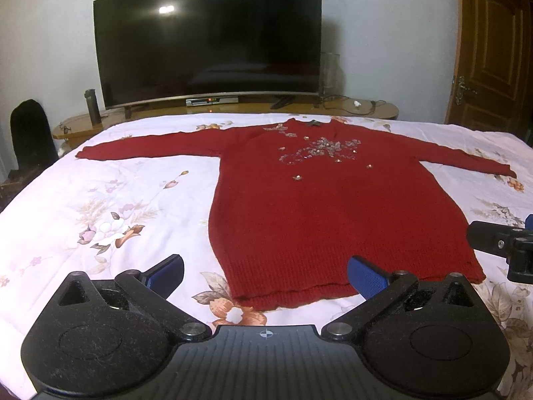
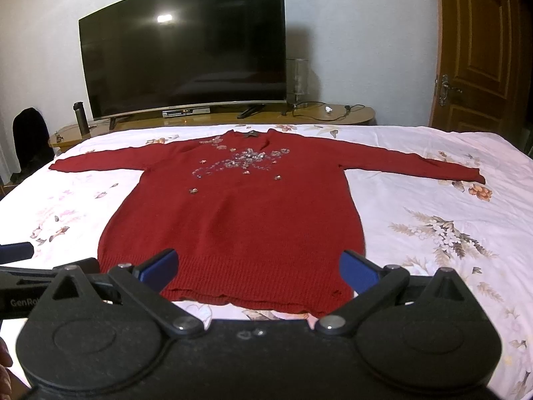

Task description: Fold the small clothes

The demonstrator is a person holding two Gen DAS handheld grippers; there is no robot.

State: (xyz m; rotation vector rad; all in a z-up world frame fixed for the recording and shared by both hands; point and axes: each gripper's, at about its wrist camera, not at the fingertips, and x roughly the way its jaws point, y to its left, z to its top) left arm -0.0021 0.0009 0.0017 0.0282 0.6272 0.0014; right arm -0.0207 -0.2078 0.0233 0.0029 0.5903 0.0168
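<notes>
Red sweater point(image 1: 333, 206) lies flat on the bed point(image 1: 100, 200), sleeves out. Both grippers, left point(image 1: 265, 271) and right point(image 2: 259, 268), hang spread wide above its hem, holding nothing.

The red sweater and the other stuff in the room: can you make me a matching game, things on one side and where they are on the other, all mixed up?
Things:
1. red sweater
2. television
3. dark bottle
4. wooden door

Places:
A. at the far right of the room
B. spread flat on the flowery bedsheet
C. on the low wooden stand, behind the bed
D. left of the television, on the stand's end

Pairs: 1-B, 2-C, 3-D, 4-A
</notes>
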